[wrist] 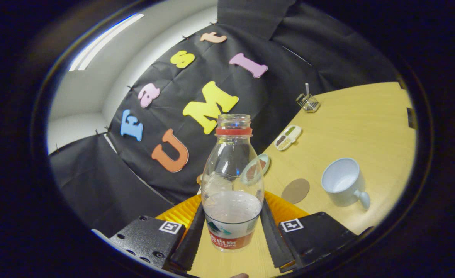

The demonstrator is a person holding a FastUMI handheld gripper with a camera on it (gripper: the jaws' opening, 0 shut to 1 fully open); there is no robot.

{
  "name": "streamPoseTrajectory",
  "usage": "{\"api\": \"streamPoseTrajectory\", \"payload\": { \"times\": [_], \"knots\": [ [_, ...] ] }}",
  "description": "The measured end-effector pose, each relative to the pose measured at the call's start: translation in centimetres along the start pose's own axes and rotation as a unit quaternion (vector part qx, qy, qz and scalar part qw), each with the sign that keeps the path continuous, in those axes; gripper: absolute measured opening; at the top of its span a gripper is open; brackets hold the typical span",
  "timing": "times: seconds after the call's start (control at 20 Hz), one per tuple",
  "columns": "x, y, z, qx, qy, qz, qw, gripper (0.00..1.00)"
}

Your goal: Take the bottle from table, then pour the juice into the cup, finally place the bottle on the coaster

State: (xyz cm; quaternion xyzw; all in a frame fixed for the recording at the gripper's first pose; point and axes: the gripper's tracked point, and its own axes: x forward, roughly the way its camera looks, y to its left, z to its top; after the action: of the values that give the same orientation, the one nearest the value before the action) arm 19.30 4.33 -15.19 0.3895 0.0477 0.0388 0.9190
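With the tool (232, 227) closed on the lower body of the uncapped bottle (233, 181), both fingers pressing its sides, the grasp step appears complete, and pouring next requires carrying the bottle toward the cup (343, 181), which stands beyond the coaster (295, 190) on the bench (366, 119).

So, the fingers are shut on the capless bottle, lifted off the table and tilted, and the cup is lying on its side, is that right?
Not quite: in the gripper view the cup stands upright on the table, mouth up and handle toward the camera. The rest holds: the fingers press both sides of the capless bottle, which is held off the table and tilted.
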Motion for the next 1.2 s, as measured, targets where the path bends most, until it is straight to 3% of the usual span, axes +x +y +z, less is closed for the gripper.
{"api": "streamPoseTrajectory", "payload": {
  "times": [0.2,0.45,0.6,0.85,1.2],
  "knots": [
    [0.5,0.8,0.4,-0.130,-0.009,-0.006,0.992,0.78],
    [0.5,2.6,2.6,-0.297,-0.041,-0.010,0.954,0.79],
    [1.4,4.1,3.7,-0.315,-0.059,-0.001,0.947,0.79],
    [3.0,2.9,6.6,-0.361,-0.084,-0.033,0.928,0.80],
    [8.2,0.1,4.2,-0.408,-0.090,-0.038,0.908,0.81]
  ]
}}
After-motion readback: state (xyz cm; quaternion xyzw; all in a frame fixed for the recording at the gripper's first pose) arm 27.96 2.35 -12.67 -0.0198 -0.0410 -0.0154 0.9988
